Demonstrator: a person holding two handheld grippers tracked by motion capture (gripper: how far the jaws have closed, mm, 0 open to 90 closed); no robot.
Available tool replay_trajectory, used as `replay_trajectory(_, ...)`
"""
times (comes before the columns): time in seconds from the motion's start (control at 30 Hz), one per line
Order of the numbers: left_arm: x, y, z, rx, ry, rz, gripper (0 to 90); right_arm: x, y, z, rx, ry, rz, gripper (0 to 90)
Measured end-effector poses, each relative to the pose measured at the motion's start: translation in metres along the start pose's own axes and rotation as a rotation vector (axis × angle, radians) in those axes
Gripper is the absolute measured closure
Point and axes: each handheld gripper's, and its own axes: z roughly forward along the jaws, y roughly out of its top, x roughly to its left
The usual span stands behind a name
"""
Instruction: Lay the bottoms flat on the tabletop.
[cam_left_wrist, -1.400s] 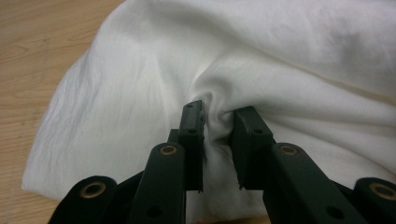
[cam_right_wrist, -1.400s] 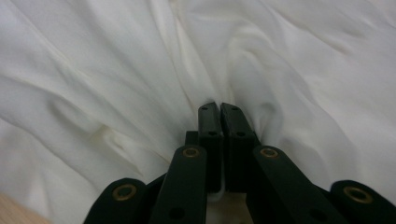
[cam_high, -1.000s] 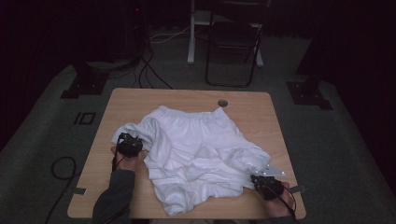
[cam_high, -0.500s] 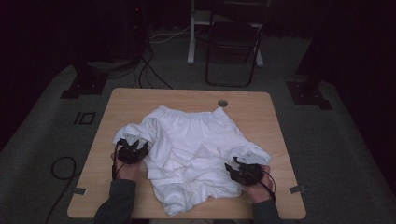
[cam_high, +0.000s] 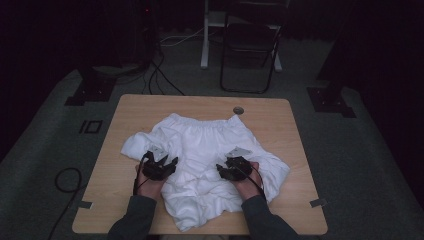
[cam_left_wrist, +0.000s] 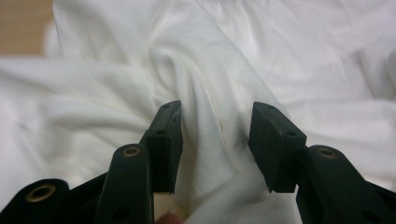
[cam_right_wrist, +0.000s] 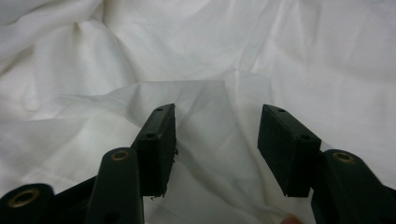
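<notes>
**Both my grippers over the white garment, jaws apart**

The wooden table (cam_high: 280, 125) stands on grey carpet in a dim room. Beyond my grippers a black folding chair (cam_high: 250, 50) waits by a white post, cables run across the floor, and dark stands sit off both far corners. A small round grommet (cam_high: 238, 110) is set in the tabletop past the cloth's waistband.

The room's far end is lost in darkness. My sleeves are cut off by the near edge of the high view, and folds hide how the near part of the cloth lies.

The white garment (cam_high: 210, 150) — shorts with a gathered waistband, by the look of it — lies rumpled right under and ahead of both grippers. My left gripper (cam_high: 161, 167) rests on its left part, my right gripper (cam_high: 233, 169) on its right, well apart from each other, both pointing away from me. Both have just been opening: the left gripper's jaws stand apart with a raised ridge of cloth between them, not pinched, and the right's stand apart over a thin flap — nothing is gripped.
</notes>
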Motion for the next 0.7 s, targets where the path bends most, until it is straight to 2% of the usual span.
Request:
replay_trajectory(0.03,-0.001,-0.002,0.002,0.008,-0.001,0.005,54.6,0.000,-0.001,0.004,0.028,-0.003,-0.001,48.6)
replay_trajectory(0.07,-0.001,-0.002,0.002,0.008,-0.001,0.005,54.9,0.000,-0.001,0.004,0.028,-0.003,-0.001,48.6)
replay_trajectory(0.1,-0.001,-0.005,0.005,0.016,0.000,0.008,54.9,-0.001,-0.002,0.007,0.060,-0.007,-0.001,52.9)
replay_trajectory(0.13,-0.001,-0.006,0.006,0.021,0.000,0.007,55.1,0.000,-0.007,0.009,0.102,0.009,-0.006,65.2)
replay_trajectory(0.2,-0.001,-0.008,0.007,0.028,0.005,0.014,55.6,0.001,-0.013,0.003,0.122,0.002,-0.032,75.8)
replay_trajectory(0.27,-0.001,-0.009,0.008,0.037,0.010,0.020,56.5,0.002,-0.019,-0.006,0.130,-0.009,-0.041,82.3)
replay_trajectory(0.37,-0.001,-0.012,0.009,0.041,0.015,0.021,57.3,-0.001,-0.037,-0.030,0.133,-0.024,-0.053,85.3)
replay_trajectory(0.6,-0.003,-0.013,0.007,0.053,0.027,0.027,57.6,-0.012,-0.074,-0.074,0.153,-0.050,-0.033,86.1)
replay_trajectory(0.7,-0.006,-0.014,-0.002,0.060,0.027,0.030,57.6,-0.013,-0.089,-0.092,0.172,-0.036,-0.028,86.2)
